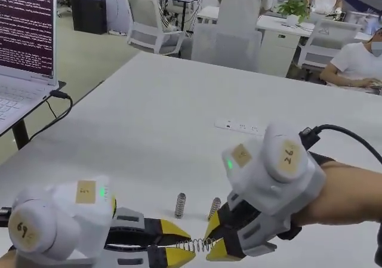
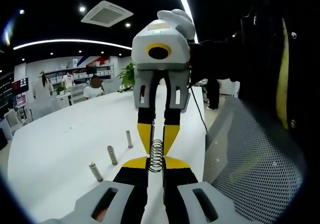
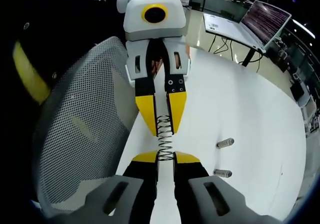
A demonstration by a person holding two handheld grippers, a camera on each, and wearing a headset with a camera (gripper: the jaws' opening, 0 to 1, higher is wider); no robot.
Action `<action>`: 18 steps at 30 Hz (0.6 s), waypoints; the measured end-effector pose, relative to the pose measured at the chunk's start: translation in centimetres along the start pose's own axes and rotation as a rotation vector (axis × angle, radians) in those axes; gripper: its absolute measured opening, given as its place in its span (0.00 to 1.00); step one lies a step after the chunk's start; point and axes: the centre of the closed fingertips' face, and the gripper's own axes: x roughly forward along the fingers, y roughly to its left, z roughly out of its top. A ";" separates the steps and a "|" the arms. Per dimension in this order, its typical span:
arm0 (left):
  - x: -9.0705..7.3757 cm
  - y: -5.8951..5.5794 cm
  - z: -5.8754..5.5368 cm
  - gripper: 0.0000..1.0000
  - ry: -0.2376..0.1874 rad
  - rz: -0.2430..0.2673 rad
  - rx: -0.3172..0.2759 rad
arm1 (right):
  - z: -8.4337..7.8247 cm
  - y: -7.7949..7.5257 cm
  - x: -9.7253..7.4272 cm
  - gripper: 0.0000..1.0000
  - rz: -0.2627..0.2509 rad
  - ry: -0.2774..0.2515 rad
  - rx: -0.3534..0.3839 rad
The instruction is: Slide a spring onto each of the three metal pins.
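Observation:
A small metal spring (image 1: 200, 244) hangs stretched between my two grippers, which face each other tip to tip near the table's front edge. My left gripper (image 1: 182, 244) is shut on one end and my right gripper (image 1: 213, 238) is shut on the other. The left gripper view has the spring (image 2: 156, 155) in its own jaws, with the right gripper (image 2: 157, 134) opposite. The right gripper view has the spring (image 3: 165, 136) running to the left gripper (image 3: 162, 115). Just beyond stand two upright pins wearing springs (image 1: 180, 205) (image 1: 214, 208). A third pin (image 2: 129, 139) looks thin and smooth.
The white table (image 1: 179, 113) reaches far ahead, with a power strip (image 1: 239, 126) on it. A laptop (image 1: 24, 41) and its cable (image 1: 59, 110) sit at the left. A mesh chair back (image 2: 250, 164) is close behind the grippers. Chairs and people are across the room.

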 end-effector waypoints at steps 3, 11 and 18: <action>0.0 0.0 -0.1 0.03 0.005 -0.001 0.003 | 0.2 0.0 -0.3 0.08 -0.006 0.001 0.021; 0.0 0.1 -0.3 0.03 0.014 0.003 0.010 | 1.4 0.0 -1.4 0.08 -0.023 -0.007 0.032; 0.0 0.0 -0.5 0.03 0.024 0.002 0.016 | 2.8 0.2 -2.0 0.08 -0.031 -0.026 0.008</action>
